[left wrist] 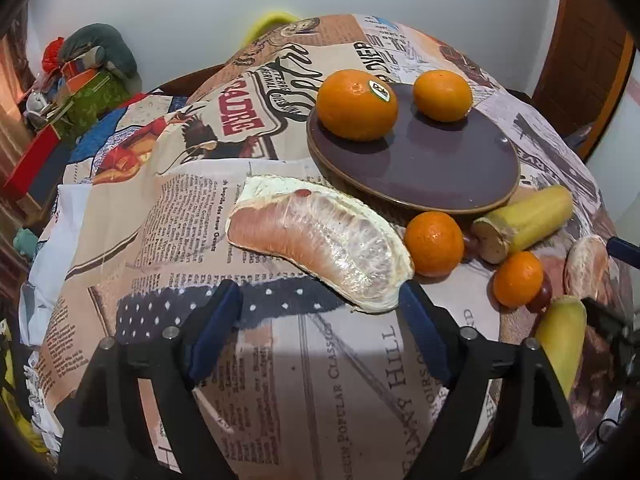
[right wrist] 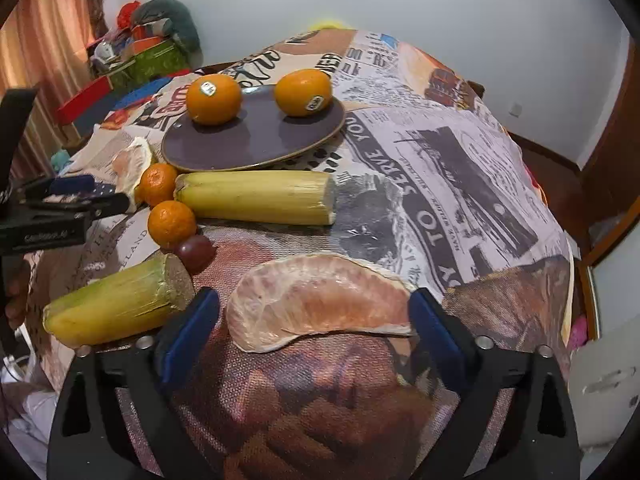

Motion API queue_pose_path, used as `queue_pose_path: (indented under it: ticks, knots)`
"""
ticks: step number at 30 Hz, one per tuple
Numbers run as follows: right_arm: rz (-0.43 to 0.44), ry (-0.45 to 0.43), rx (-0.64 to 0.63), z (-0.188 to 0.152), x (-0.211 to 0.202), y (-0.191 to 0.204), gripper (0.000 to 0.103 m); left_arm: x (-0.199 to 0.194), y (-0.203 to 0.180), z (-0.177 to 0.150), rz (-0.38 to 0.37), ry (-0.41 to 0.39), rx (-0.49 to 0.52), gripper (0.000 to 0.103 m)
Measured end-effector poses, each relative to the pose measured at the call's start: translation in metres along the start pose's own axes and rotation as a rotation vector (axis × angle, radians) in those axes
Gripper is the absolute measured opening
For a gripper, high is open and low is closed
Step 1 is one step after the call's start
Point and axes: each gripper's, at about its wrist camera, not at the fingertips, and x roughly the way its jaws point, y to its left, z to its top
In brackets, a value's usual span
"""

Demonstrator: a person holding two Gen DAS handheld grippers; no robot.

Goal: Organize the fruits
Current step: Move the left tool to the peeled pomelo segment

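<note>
From the left wrist view, the left gripper [left wrist: 320,304] is wide open, and a big peeled pink pomelo slice [left wrist: 320,240] lies on the newspaper-print cloth [left wrist: 192,208] just ahead of its blue pads [left wrist: 212,332]. Two big oranges [left wrist: 357,105] sit on the round purple plate [left wrist: 440,168].

From the right wrist view, the right gripper [right wrist: 314,320] is wide open too, and a second pink pomelo slice [right wrist: 320,304] lies between its fingers. A yellow sugarcane stick [right wrist: 116,304] lies just left of it

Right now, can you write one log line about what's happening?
left gripper: open, at pomelo piece | right gripper: open, at other pomelo piece | plate: two oranges | rest: on cloth
</note>
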Motion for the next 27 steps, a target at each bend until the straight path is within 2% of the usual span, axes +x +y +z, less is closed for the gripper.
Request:
queue_pose_path:
  ticks: [3,8,12,13,17,23,27]
  knots:
    - [-0.026,-0.004,-0.026,-0.001,0.004,0.006,0.100,0.000,0.000,-0.001,0.002,-0.009,-0.001,0.082]
    - [-0.043,-0.010,-0.026,0.001,0.006,0.005,0.100,-0.007,-0.009,-0.003,-0.048,-0.013,0.025,0.083]
    - [-0.044,-0.010,-0.015,0.001,0.008,0.003,0.100,-0.003,-0.020,0.001,0.034,-0.031,0.074,0.085]
    - [-0.039,-0.011,-0.011,0.001,0.008,0.002,0.100,0.002,-0.019,0.003,0.051,-0.017,0.061,0.085]
    - [-0.036,-0.010,-0.010,0.001,0.007,0.001,0.099,0.010,-0.011,0.002,0.035,-0.010,0.020,0.087]
    - [-0.048,-0.002,0.007,-0.004,0.001,-0.008,0.097,-0.001,0.006,-0.007,0.070,-0.019,0.007,0.086]
    - [-0.055,0.007,0.044,-0.013,-0.005,-0.023,0.097,-0.010,0.034,-0.016,0.074,-0.013,-0.049,0.086]
